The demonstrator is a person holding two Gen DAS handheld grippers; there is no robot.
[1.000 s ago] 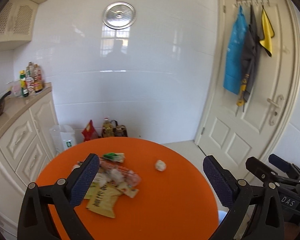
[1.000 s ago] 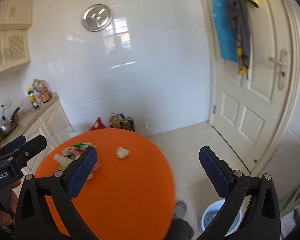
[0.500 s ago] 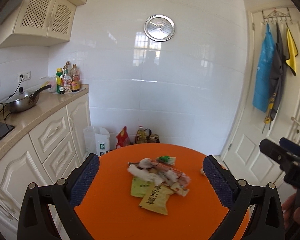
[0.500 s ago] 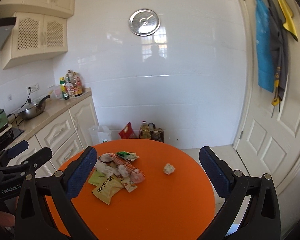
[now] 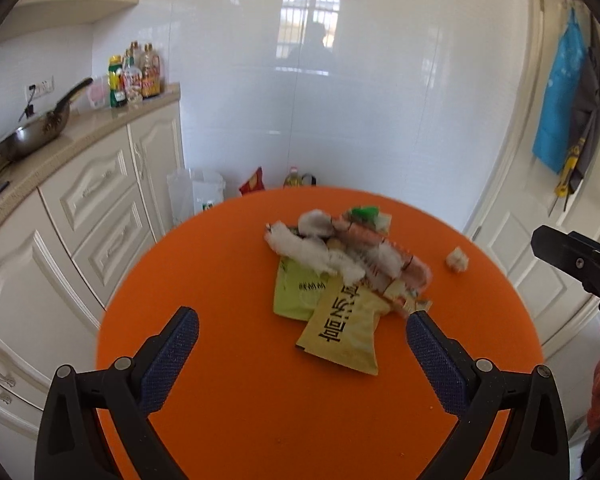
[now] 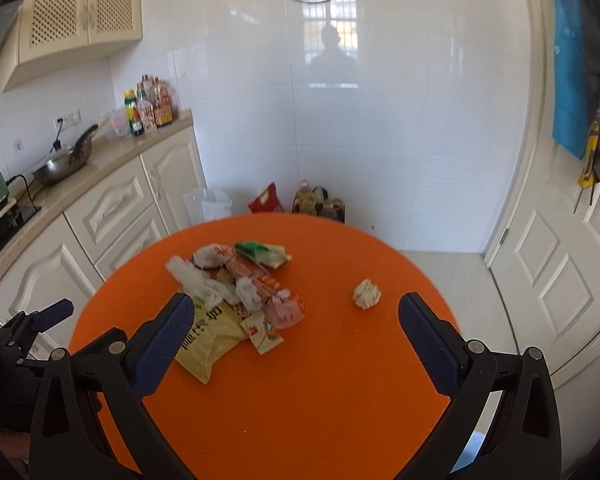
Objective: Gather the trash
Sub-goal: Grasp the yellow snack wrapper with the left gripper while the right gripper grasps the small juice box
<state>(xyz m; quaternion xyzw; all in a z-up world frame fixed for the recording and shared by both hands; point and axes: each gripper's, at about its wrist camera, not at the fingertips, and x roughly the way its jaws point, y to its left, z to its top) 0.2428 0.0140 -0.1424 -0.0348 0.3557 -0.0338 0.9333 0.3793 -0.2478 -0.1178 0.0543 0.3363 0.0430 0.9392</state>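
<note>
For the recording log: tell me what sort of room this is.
A home kitchen, most likely. A wok sits on the counter by condiment bottles, above cream cabinets, with a round orange table of snack wrappers.

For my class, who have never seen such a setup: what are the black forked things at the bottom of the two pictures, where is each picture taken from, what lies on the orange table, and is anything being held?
Each black fork is a hand-held grasping tool with two blue-padded fingers; a person carries one in each hand. Each picture comes from a camera on one tool, looking forward along its fingers: the left tool and the right tool. Both stand open and hold nothing. On the round orange table lies a pile of wrappers and tissue, with one crumpled paper ball apart from it.
</note>
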